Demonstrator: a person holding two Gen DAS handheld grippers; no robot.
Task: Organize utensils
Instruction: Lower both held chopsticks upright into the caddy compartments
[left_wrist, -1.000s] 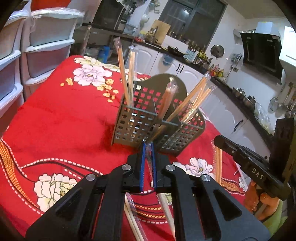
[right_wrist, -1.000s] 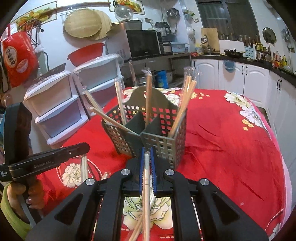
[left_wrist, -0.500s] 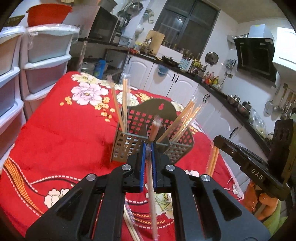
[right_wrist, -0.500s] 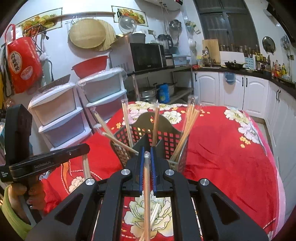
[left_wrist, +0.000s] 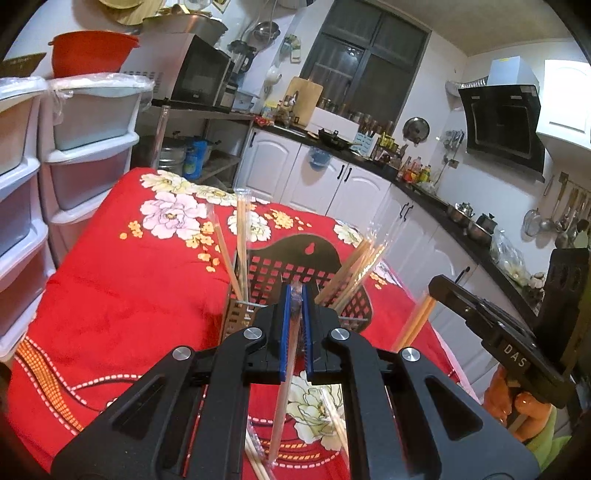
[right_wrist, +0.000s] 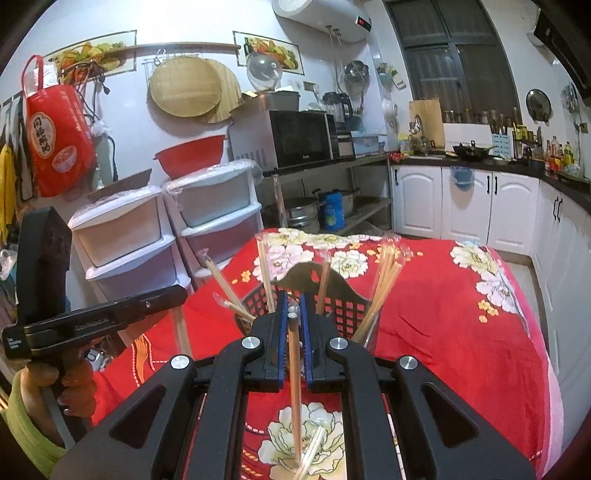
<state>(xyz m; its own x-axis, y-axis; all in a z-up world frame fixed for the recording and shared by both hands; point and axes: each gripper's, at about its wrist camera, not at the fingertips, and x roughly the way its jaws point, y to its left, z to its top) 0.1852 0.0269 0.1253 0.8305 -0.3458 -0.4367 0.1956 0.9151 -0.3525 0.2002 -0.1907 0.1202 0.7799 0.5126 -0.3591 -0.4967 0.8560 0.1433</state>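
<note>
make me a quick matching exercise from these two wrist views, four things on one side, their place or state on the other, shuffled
Things:
1. left gripper
2. utensil basket
3. red basin
4. frying pan

Places or states:
A. on the dark counter
B. shut on a wrapped chopstick pair
C. on top of the plastic drawers
D. on the red floral cloth, holding upright chopsticks

Pairs: 1-B, 2-D, 3-C, 4-A

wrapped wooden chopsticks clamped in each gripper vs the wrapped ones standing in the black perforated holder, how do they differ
The clamped wrapped chopsticks are pinched between shut blue pads of the left gripper and right gripper; the standing wrapped chopsticks are held by nothing. The clamped ones hang clear of the black perforated holder over the red floral cloth; the standing ones lean inside it. Both are pale wood in clear sleeves.
</note>
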